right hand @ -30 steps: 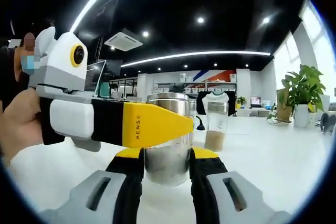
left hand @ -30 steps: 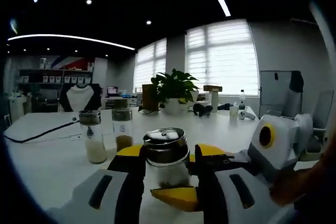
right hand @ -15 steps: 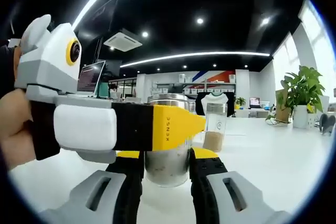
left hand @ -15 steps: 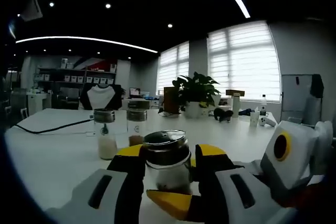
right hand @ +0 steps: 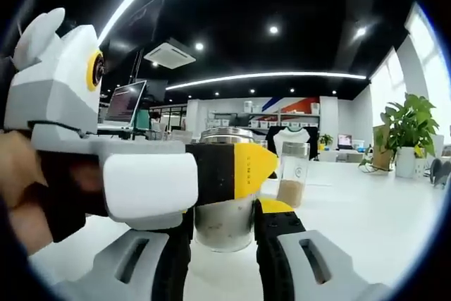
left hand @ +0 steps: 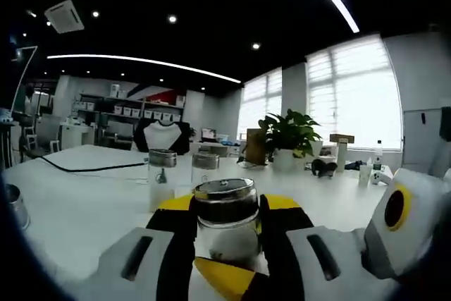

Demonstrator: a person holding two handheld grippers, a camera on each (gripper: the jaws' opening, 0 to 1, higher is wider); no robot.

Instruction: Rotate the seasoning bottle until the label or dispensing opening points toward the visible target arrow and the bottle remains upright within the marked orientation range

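The seasoning bottle (left hand: 225, 234), clear glass with a shiny metal lid, stands upright on the white table (left hand: 77, 209). My left gripper (left hand: 227, 204) is shut on it, its yellow-tipped jaws pressed against both sides. The right gripper (left hand: 222, 280) reaches in from the lower right, one yellow tip low in front of the glass. In the right gripper view the same bottle (right hand: 225, 220) sits between the jaws of my right gripper (right hand: 225, 211), which is shut on it. The left gripper (right hand: 254, 163), held by a hand (right hand: 21, 195), crosses in front of the bottle's upper half.
Two more seasoning bottles (left hand: 162, 177) (left hand: 206, 170) stand just behind; one (right hand: 292, 174) holds brown powder. A metal cup (left hand: 14, 206) is at the far left, a black cable (left hand: 84, 168) lies across the table, and a potted plant (left hand: 289, 135) stands at the back.
The left gripper has swung around the bottle: its view has panned so the plant and windows shifted right. In the right gripper view it has slid further right across the bottle.
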